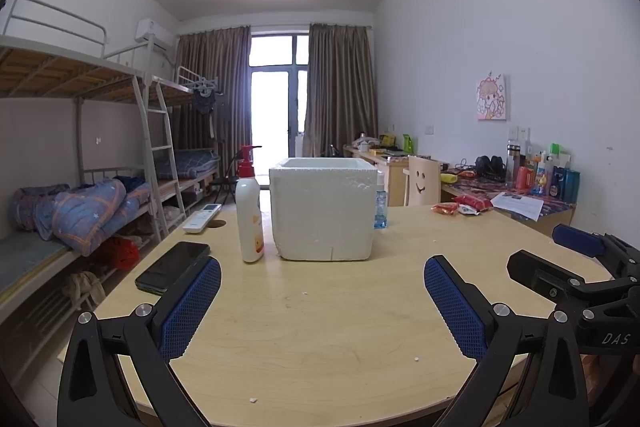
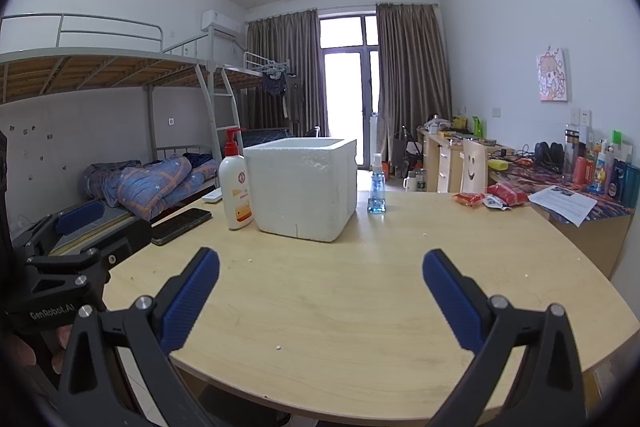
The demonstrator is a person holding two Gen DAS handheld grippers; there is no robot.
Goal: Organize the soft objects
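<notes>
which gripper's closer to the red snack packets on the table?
Right. The right gripper hovers open with the red snack packets ahead to its right; the left gripper, also open, sits further left, beyond the right one.

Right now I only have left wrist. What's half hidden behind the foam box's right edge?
Observer: Small clear spray bottle, blue liquid in its lower part, upright on the table, apart from the foam box.
Operator: Left gripper seen from the right wrist?
Observer: Yes, at that view's left edge, open, with a hand below it.
Operator: Lotion bottle label?
Observer: Round red logo above an orange band.
</notes>
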